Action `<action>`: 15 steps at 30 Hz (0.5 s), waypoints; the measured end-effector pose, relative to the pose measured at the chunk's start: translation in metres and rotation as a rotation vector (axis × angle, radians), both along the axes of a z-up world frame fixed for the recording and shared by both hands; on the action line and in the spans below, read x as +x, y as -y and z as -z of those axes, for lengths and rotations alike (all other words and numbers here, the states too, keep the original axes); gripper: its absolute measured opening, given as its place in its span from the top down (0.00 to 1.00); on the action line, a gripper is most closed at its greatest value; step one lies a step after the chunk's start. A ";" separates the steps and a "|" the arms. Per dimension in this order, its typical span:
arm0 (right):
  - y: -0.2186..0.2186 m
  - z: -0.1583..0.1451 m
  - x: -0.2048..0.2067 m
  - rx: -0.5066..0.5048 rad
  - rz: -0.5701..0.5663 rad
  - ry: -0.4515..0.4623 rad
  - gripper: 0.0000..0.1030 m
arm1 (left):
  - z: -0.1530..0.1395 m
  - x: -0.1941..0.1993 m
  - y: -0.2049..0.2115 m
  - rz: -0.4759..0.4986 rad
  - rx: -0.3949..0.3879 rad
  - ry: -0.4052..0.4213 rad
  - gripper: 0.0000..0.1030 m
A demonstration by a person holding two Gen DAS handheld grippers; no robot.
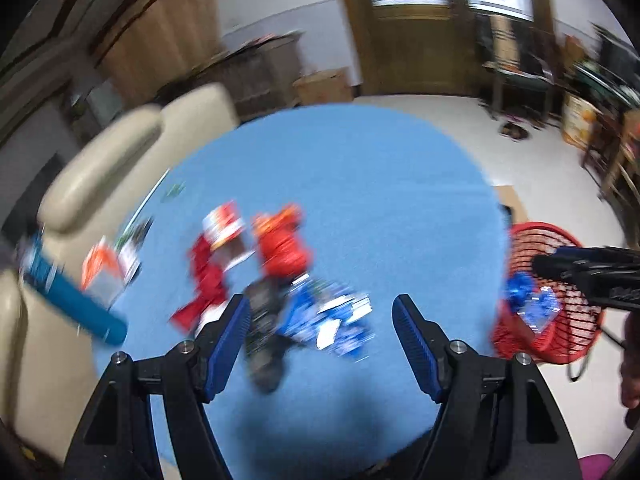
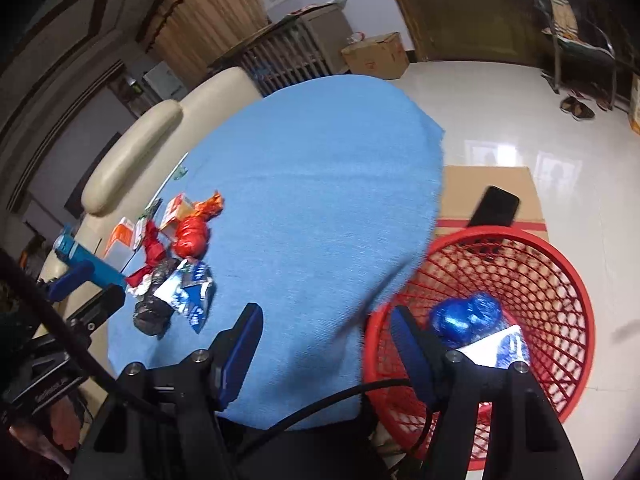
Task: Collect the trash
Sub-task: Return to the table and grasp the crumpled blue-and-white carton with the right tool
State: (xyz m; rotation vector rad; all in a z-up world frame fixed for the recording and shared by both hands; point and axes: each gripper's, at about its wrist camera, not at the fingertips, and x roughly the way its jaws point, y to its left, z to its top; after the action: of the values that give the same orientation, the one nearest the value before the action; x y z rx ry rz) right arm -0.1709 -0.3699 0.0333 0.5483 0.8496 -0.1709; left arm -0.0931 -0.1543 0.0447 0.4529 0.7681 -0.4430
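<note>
No brand or lettering could be read anywhere; the left wrist view was smeared by motion and the print on the wrappers was too small or blurred.

Far left, a cream sofa [image 2: 132, 148] ran along the edge of the blue tablecloth [image 2: 320, 184]. A teal tube [image 2: 94, 266] lay at the cloth's left margin, partly overhanging it. Next came an orange-and-white carton [image 2: 122, 236], then the trash cluster: a twisted red wrapper [image 2: 152, 252], a crumpled red-orange bag [image 2: 194, 234], a dark crushed wrapper [image 2: 154, 308] and a blue-and-white packet [image 2: 190, 292], all touching or overlapping (where one ended and the next began was hard to tell).

The left gripper [image 1: 320, 344] hung over this cluster, jaws spread wide with nothing between them; its pads framed the dark wrapper and blue packet below.

The middle and far side of the cloth lay bare. The right gripper [image 2: 326, 350] straddled the cloth's right edge, jaws apart and empty.

Right of the table on the tiled floor stood the red mesh basket [image 2: 560, 280], its near rim cut off behind the gripper, holding crumpled blue wrappers [image 2: 466, 314]. Behind it, a flat cardboard sheet [image 2: 488, 188] carried a dark phone-like slab [image 2: 496, 206].
</note>
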 end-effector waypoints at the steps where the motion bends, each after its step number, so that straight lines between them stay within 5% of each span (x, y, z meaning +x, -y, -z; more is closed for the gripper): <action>1: -0.007 -0.001 0.007 -0.006 -0.021 -0.001 0.32 | 0.003 0.009 -0.017 -0.046 -0.009 -0.016 0.28; 8: -0.058 -0.003 0.053 -0.012 -0.165 -0.008 0.32 | 0.019 0.053 -0.123 -0.324 -0.064 -0.071 0.28; 15: -0.113 0.006 0.095 -0.002 -0.296 -0.010 0.32 | 0.027 0.059 -0.158 -0.371 -0.129 -0.112 0.28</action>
State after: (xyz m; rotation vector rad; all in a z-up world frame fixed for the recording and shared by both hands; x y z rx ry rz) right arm -0.0760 -0.2567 0.0274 0.4146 0.9303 0.0960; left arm -0.0339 0.0035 0.0176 0.1587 0.9044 -0.1699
